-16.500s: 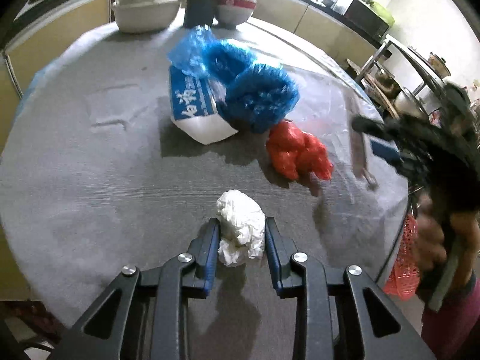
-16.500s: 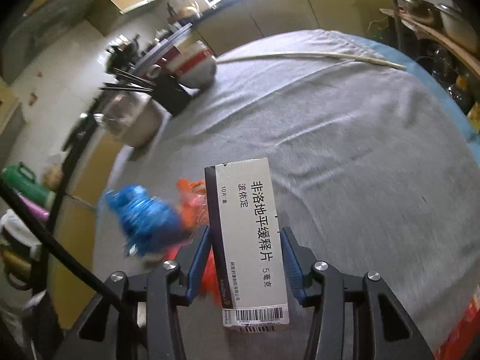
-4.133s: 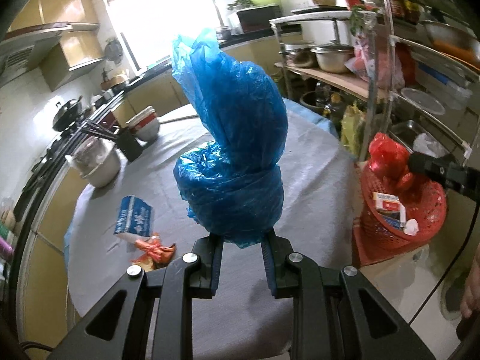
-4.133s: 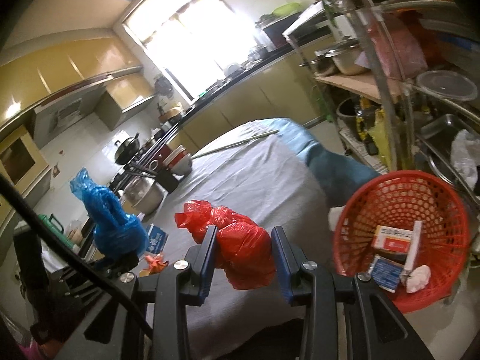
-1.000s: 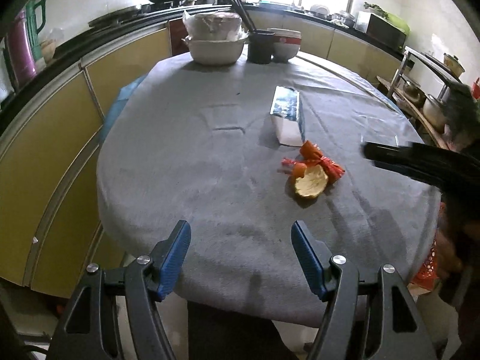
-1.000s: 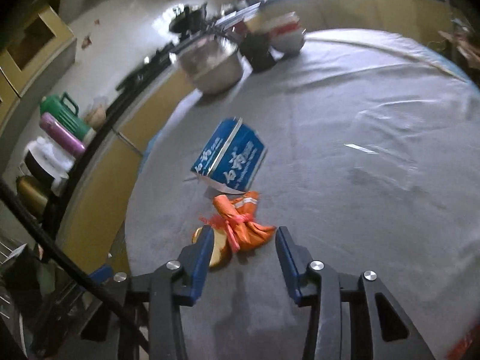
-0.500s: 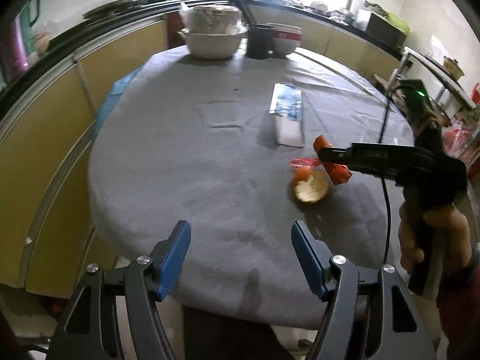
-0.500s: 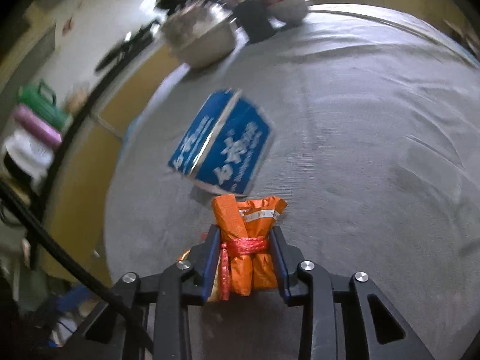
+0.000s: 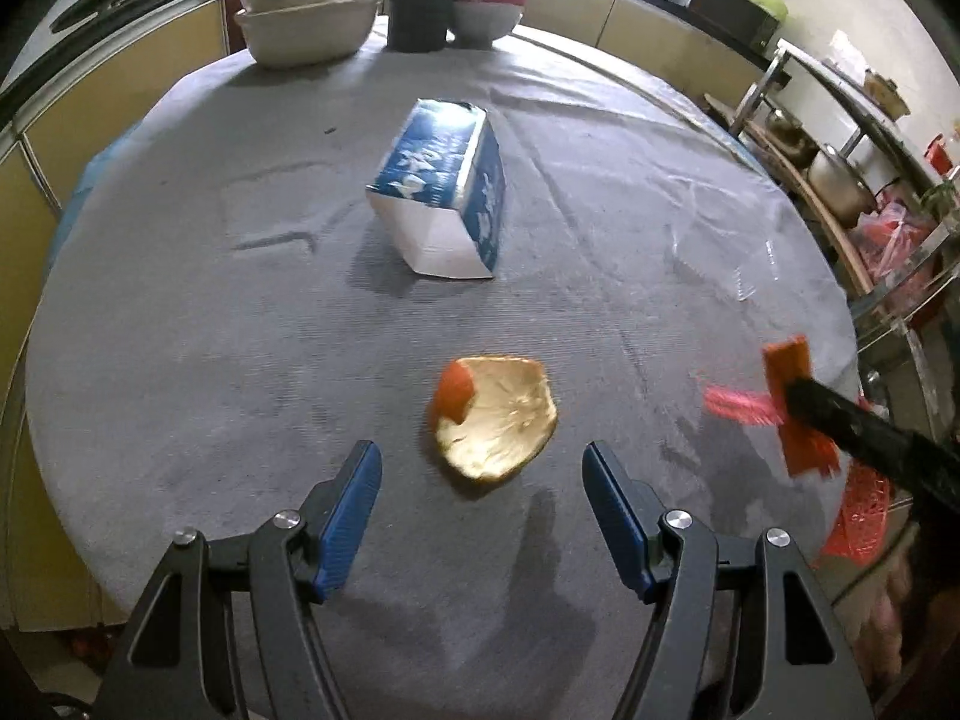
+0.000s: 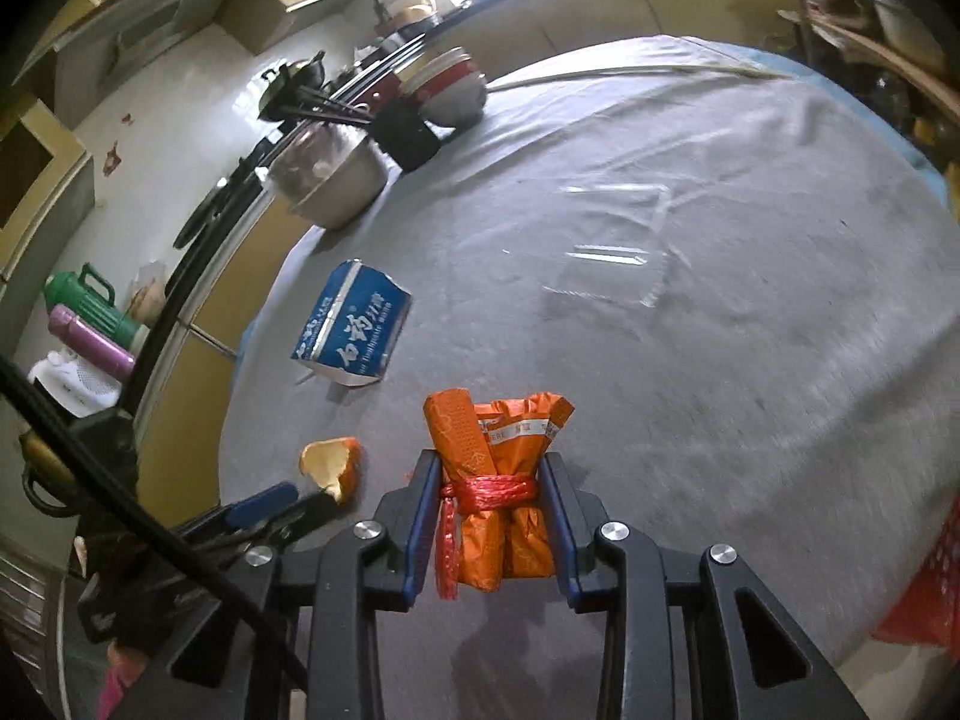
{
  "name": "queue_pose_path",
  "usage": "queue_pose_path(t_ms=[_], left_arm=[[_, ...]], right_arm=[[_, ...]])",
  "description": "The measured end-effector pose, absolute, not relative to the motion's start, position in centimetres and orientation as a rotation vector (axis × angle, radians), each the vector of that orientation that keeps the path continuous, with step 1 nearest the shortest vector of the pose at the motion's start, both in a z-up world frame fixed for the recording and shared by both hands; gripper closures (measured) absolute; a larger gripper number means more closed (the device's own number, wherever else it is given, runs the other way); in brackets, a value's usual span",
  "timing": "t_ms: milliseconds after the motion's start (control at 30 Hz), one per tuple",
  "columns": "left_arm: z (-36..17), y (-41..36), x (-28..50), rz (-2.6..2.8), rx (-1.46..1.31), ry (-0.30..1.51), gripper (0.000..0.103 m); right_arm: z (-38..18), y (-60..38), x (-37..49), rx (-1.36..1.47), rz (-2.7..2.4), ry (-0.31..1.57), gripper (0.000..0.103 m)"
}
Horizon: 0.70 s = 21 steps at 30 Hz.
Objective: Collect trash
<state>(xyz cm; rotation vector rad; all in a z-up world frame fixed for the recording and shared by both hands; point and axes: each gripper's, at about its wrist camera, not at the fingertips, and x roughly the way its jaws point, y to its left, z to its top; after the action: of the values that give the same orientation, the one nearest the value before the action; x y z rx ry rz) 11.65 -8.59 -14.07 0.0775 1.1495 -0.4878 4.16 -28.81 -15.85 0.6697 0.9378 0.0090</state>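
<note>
My left gripper is open, its blue pads on either side of an orange peel that lies on the grey table; the peel sits just ahead of the fingertips. A blue and white carton lies further back. My right gripper is shut on an orange wrapper bundle tied with red string, held above the table. The bundle also shows blurred at the right of the left wrist view. The peel and carton show in the right wrist view, with the left gripper's fingers beside the peel.
A round table with grey cloth. At its far edge stand a white basin, a dark cup and a red-banded bowl. A red basket sits past the right table edge. Shelves with pots stand at right.
My left gripper has moved forward to the orange peel, still open. My right gripper has lifted the orange bundle off the table and carried it right, away from the peel.
</note>
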Motion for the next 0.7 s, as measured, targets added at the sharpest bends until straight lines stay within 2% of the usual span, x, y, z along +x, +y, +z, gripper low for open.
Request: queue_pose_path(t_ms=[167,200,267,300,400,700], left_arm=[[-15.0,-9.2,12.5,-0.458,0.056,1.159,0.035],[-15.2,-9.1,12.7,-0.447,0.044,1.166,0.041],[-15.3,-8.5,12.9,-0.435,0.016,1.150,0.064],[-15.3,-8.3,13.0,-0.444,-0.001,1.156,0.064],[-15.1,-7.4,13.1,-0.445,-0.046,1.145,0.078],[-11.0,-7.1,10.0,-0.489,-0.032,1.056,0.081]], right_arm=[[-15.8,-29.3,3.2,0.699,0.012,0.923,0.068],[-15.6,-29.2,3.0,0.700,0.017,0.916,0.068],[-15.2,-29.0,2.8,0.696,0.029,0.902,0.068],[-15.0,-28.9,2.7,0.688,0.033,0.894,0.068],[-14.4,-28.5,2.5,0.674,0.043,0.872,0.068],[-12.1,-28.2,0.8,0.600,0.013,0.788,0.068]])
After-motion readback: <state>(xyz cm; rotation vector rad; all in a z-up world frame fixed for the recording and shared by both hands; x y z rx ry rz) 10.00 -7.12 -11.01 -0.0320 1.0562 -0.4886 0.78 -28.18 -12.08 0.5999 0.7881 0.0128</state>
